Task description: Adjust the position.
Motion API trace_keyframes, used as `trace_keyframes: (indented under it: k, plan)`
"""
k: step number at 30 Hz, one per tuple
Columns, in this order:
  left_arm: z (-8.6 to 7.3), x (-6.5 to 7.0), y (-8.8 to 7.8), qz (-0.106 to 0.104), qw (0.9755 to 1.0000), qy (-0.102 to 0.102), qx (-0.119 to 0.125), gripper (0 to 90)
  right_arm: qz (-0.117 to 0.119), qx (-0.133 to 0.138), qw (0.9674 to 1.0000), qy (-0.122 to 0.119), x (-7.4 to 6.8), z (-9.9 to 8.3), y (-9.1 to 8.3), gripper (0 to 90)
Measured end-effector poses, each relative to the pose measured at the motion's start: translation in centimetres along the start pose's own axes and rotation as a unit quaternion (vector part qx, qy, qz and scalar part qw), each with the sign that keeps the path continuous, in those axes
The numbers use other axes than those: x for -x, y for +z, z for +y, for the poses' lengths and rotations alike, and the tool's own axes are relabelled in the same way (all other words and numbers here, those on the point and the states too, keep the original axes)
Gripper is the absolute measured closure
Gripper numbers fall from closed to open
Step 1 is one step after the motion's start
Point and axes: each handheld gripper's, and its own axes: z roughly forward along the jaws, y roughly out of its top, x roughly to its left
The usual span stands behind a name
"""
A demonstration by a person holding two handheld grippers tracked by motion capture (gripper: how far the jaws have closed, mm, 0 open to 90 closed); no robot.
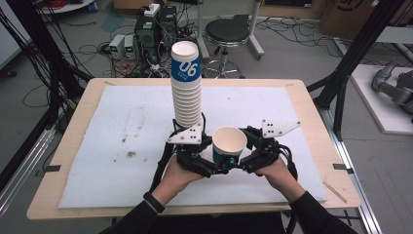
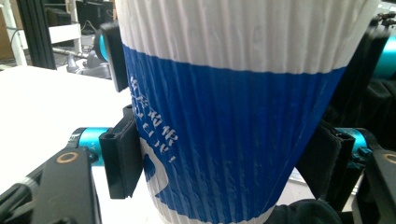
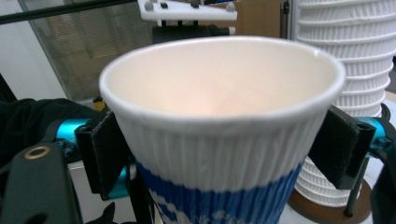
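Observation:
A single white paper cup with a blue band (image 1: 229,144) stands upright with its mouth open, just right of a tall stack of the same cups (image 1: 186,87). Both grippers meet at this cup. My left gripper (image 1: 220,168) comes in from the left; in the left gripper view its pads (image 2: 123,158) press the cup's blue lower part (image 2: 233,116). My right gripper (image 1: 239,161) comes in from the right; in the right gripper view its pads (image 3: 343,149) sit against the ribbed white wall below the rim (image 3: 219,93). The cup is empty inside.
The cup stack (image 3: 345,60) rests on a round brown base (image 3: 327,210) close behind the held cup. A white mat (image 1: 122,146) covers the wooden table. Beyond the far edge are a black stool (image 1: 226,34), electronics boxes and cables on the floor.

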Motion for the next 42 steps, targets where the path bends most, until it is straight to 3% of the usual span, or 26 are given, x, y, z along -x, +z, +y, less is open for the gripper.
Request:
trace_keyframes:
  k: [15, 21, 30, 36, 42]
  plan:
    - [-0.2, 0.0, 0.2, -0.002, 1.0, 0.002, -0.001, 25.9, 0.0, 0.011, 0.9999, -0.009, -0.2, 0.3, -0.4, 20.3]
    - [-0.1, -0.1, -0.1, 0.014, 0.9999, 0.001, 0.001, 16.7, -0.01, 0.013, 0.9997, -0.015, 0.1, 0.3, -0.7, 20.9]
    - [0.1, -0.1, -2.2, 0.059, 0.9979, 0.025, -0.013, 15.2, -0.036, 0.016, 0.9991, -0.015, 0.8, 0.3, -2.1, 21.1]
    - [0.0, -0.4, -4.2, 0.082, 0.9963, 0.026, -0.002, 15.1, -0.053, 0.016, 0.9984, -0.014, 1.3, 0.1, -3.0, 21.1]
    - [-0.4, -0.4, -6.2, 0.11, 0.9932, 0.04, -0.003, 15.2, -0.065, 0.01, 0.9976, -0.02, 1.5, 0.0, -3.6, 21.0]
